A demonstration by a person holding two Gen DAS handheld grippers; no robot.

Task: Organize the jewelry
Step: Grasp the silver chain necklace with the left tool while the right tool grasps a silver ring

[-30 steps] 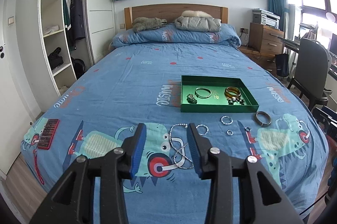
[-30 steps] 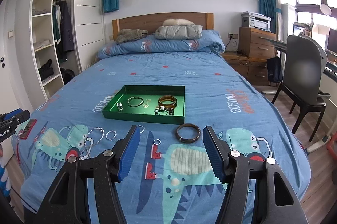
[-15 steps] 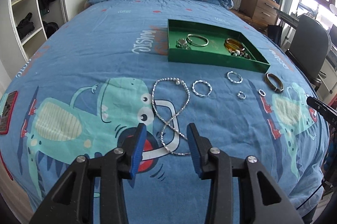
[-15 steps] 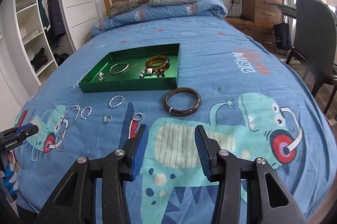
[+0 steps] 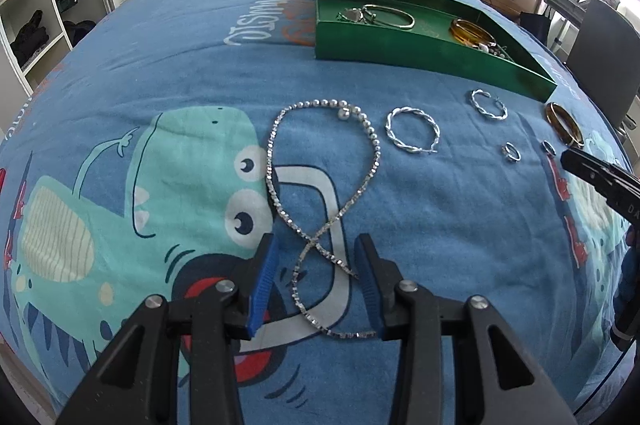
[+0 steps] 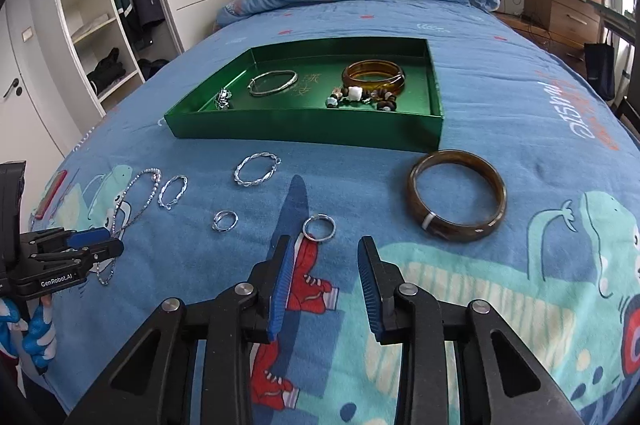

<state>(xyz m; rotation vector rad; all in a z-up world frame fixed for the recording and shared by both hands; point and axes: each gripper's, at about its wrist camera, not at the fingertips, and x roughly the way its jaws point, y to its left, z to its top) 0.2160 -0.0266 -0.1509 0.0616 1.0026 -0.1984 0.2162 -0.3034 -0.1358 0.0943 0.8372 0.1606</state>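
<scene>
Straddling: left gripper (image 5: 316,265), jaws spread, around the crossing of the rhinestone-and-pearl necklace (image 5: 320,185) on the bedspread (image 5: 160,65), not pinching.
Narrowing: right gripper (image 6: 324,265) jaws have just been closing, empty; small ring (image 6: 319,227) just ahead.
Handling: necklace limp, light; pinch the crossing.
Hidden: the chain's near loop, partly under the jaws.

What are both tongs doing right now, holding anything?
Left tongs: open, empty, straddling the crystal necklace on the bed.
Right tongs: open, empty, jaws have just been closing, small silver ring just ahead, not between them.
</scene>
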